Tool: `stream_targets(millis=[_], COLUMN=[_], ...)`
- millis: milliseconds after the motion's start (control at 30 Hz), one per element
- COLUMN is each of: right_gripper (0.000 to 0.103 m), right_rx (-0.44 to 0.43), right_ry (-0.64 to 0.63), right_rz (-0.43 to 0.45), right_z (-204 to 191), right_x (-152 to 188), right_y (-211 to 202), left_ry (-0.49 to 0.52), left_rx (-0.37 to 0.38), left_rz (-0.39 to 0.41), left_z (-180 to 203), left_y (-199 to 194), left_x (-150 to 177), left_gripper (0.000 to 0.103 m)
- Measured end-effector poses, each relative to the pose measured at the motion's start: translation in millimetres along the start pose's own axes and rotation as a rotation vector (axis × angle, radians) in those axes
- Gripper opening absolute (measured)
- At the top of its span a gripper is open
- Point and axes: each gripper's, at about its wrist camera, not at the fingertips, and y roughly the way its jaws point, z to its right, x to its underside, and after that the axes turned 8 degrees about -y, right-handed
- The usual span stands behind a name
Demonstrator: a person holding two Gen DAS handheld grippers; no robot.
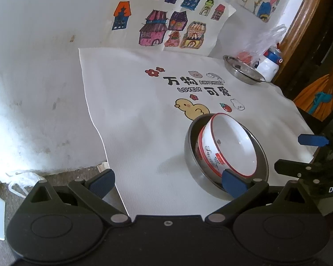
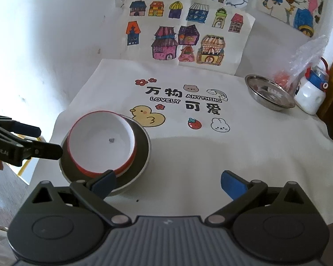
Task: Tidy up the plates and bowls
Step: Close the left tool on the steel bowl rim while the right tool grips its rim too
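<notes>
At the bottom of the left wrist view, the left gripper (image 1: 168,182) is wide open and holds nothing. Its right blue pad sits just in front of the near rim of the metal bowl (image 1: 194,155), low and right of the middle. The white bowl with a red rim (image 1: 228,146) lies tilted inside that metal bowl. In the right wrist view, the right gripper (image 2: 168,182) is also wide open and empty, and its left pad is just in front of the near edge of the 2 stacked bowls, at lower left. Both bowls rest on a white cloth (image 2: 244,155) with a yellow duck (image 2: 147,116) on it. Farther back, at upper right, is a flat metal dish (image 2: 269,94), well apart from both grippers. Behind it stands a white bottle (image 2: 310,97). Drawings of houses (image 2: 184,37) hang on the wall at the top.
</notes>
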Motion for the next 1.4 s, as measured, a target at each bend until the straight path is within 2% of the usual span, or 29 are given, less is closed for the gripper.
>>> stream_targets(millis=[400,533,767,967,1033,1100,1400], right_gripper=[0.103,0.103,0.102,0.101,0.100,0.098,0.093], right_rx=[-0.036,-0.056,-0.089,-0.114,-0.124,-0.130,-0.124], right_ry=[-0.007,0.005,0.060,0.090,0.103,0.114,0.120], right_rz=[-0.114,-0.156,-0.202,-0.224,-0.226,-0.228,-0.240], right_z=[12,18,28,33,35,36,33], right_x=[-14,-19,-21,-21,-21,-21,-24], right_y=[26,37,51,57,58,59,57], left_ry=[-0.069,-0.091,-0.115,-0.180,-0.217,-0.244,-0.245], left_rx=[-0.037,-0.035,-0.037,-0.016,0.009,0.025,0.038], left_rz=[-0.057,-0.080,-0.100,-0.119,-0.128,-0.137,-0.114], left_z=[-1,-1,-4,-9,-13,-14,-7], left_y=[14,15,19,23,24,25,25], left_x=[-8,-13,-18,-21,-22,-23,-23], left_gripper=[0.102,0.094,0.088,0.077,0.067,0.063,0.044])
